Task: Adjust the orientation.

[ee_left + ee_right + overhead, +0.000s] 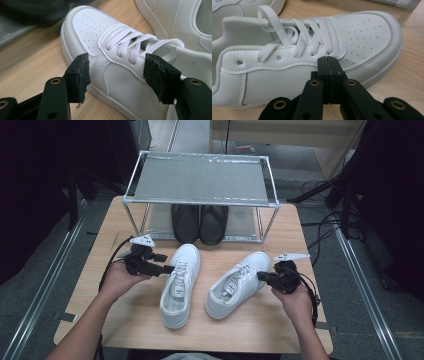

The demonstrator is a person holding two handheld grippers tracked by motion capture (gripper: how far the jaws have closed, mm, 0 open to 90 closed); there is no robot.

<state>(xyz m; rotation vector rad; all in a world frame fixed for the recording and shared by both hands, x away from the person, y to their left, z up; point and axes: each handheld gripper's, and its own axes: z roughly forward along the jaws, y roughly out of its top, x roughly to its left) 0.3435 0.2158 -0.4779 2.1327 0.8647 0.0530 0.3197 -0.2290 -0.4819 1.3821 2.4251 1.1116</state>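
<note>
The left gripper (115, 75) is gaping open around the left sneaker (179, 285) at centre frame. The right gripper (328, 61) is sitting closed, empty, against the right sneaker (312, 50). Both shoes are looking light and soft-sided; the firm collar seems the best hold.

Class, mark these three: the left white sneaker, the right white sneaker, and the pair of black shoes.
left white sneaker (178, 287), high view, on its laces.
right white sneaker (235, 287), high view, on its tongue.
black shoes (199, 222), high view, where the two meet.
</note>
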